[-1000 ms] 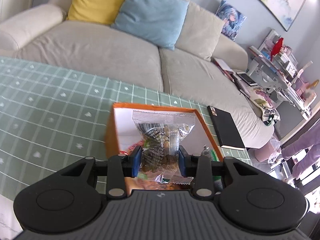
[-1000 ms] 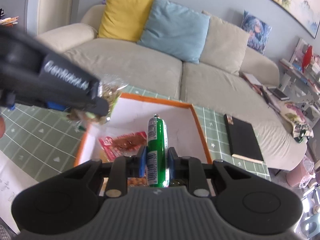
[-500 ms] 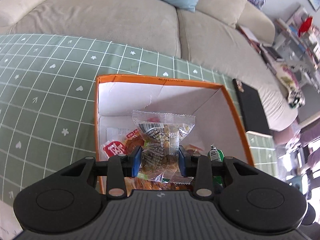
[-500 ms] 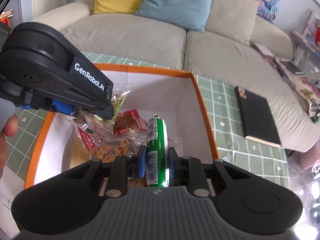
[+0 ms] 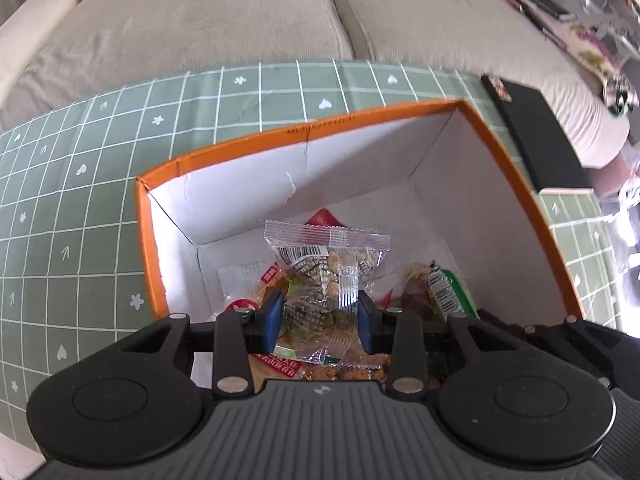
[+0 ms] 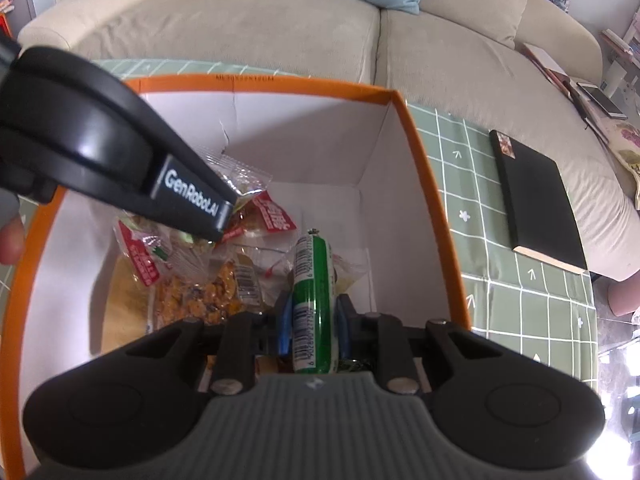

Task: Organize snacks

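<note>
An orange-rimmed cardboard box point(image 5: 320, 126) with white inner walls stands on the green checked tablecloth; its rim point(image 6: 420, 152) also shows in the right wrist view. My left gripper point(image 5: 322, 316) is shut on a clear snack packet point(image 5: 326, 264) and holds it inside the box, above several loose snack packs. My right gripper point(image 6: 310, 320) is shut on a green wrapped sausage stick point(image 6: 312, 300), also down inside the box at its right side. The left gripper's black body point(image 6: 120, 160) crosses the upper left of the right wrist view, the clear packet point(image 6: 240, 178) poking out beyond it.
A black notebook point(image 6: 536, 204) lies on the tablecloth point(image 5: 80, 200) right of the box. A beige sofa point(image 6: 260, 24) runs along the far table edge. Red-labelled packs point(image 6: 276, 216) and an orange-crumb pack point(image 6: 196, 296) lie on the box floor. A person's thumb point(image 6: 10, 240) shows at the left edge.
Both grippers have tipped downward and sunk into the box with their snacks. The box fills more of each view, and the sofa cushions have slid out at the top.
</note>
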Motion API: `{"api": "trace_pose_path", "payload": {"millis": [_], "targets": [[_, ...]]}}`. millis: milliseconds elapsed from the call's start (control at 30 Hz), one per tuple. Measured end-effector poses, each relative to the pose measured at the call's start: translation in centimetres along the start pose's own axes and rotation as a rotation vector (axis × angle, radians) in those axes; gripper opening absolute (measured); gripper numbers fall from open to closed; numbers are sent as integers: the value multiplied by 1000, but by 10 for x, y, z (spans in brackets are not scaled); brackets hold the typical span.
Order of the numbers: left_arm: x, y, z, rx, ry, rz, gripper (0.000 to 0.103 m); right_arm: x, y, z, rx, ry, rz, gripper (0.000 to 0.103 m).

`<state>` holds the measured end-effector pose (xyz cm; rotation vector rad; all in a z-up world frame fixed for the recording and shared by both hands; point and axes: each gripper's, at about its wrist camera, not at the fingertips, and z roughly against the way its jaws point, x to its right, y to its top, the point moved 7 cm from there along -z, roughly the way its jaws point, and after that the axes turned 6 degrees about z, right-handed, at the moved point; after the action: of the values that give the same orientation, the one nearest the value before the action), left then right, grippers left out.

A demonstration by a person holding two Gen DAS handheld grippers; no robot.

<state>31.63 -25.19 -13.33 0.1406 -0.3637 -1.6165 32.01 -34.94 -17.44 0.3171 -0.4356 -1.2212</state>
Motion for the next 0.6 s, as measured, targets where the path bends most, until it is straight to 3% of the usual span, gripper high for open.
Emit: {"api": "trace_pose_path", "payload": {"millis": [267,333,367,467,600], "targets": [[1,-1,-4,-42,-10,-28,51,1,-1,-4,-41,31,4,21],[1,1,0,-27,-11,-35,52,2,-1,-2,-47,34,-4,29],[0,1,4,-16,-15,-40,55,3,0,0,-47,34,-8,38],[-1,4,17,18,-9,-55,78,4,2,8,-39,36,-12,49],[-9,5,37,52,-27,-59,79,2,7,27,-9,6,-6,76]]}}
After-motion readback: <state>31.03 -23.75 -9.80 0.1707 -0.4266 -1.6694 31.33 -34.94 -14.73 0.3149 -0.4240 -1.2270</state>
